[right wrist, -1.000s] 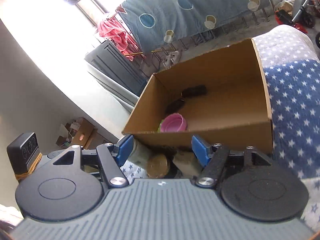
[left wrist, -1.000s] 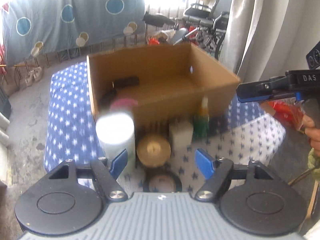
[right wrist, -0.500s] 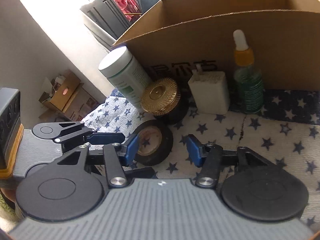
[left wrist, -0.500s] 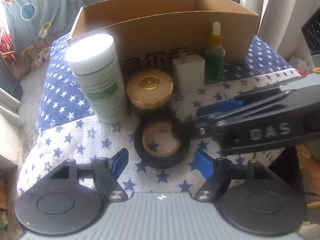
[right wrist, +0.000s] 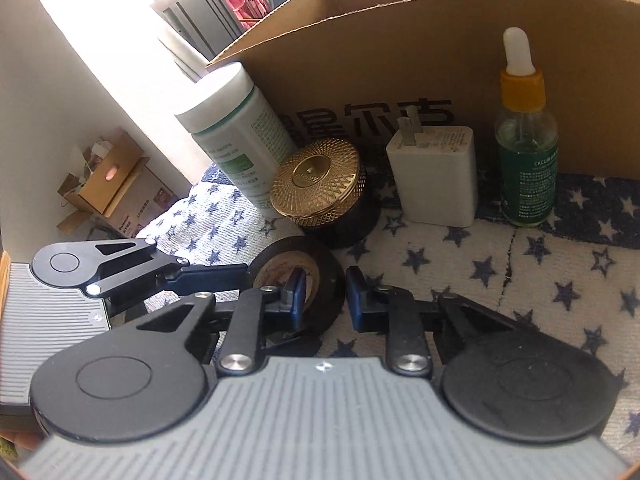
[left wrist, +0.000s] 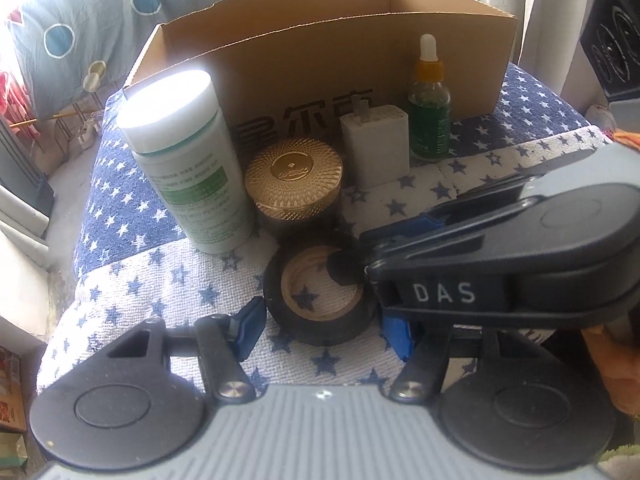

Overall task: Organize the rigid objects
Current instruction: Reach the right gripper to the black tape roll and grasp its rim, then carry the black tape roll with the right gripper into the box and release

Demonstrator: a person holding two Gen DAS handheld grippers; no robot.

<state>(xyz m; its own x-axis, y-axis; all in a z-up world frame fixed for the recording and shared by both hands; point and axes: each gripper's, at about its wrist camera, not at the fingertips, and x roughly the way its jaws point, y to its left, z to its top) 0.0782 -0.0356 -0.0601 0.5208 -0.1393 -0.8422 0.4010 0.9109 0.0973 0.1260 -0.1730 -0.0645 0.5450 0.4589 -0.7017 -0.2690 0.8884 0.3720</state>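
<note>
A black tape roll (left wrist: 316, 330) lies flat on the star-patterned cloth (left wrist: 132, 280), in front of the other items. My left gripper (left wrist: 324, 330) straddles the whole roll from the near side. Its jaws are closing with the roll between them, and the blue pads sit just beside the roll's outer wall. My right gripper (right wrist: 326, 296) comes in from the right, its jaws closing across the roll's near wall (right wrist: 332, 280). One pad is inside the hole, the other outside, and they pinch the wall.
Behind the roll stand a gold-lidded jar (left wrist: 294, 184), a white bottle with a green label (left wrist: 188, 168), a white charger plug (left wrist: 376, 148) and a green dropper bottle (left wrist: 430, 112). An open cardboard box (left wrist: 320, 52) rises right behind them. The cloth drops off at the left.
Both grippers have come down from above the box to the tape roll. The right gripper's jaws have closed onto the roll's wall. The left jaws have narrowed around the roll.
</note>
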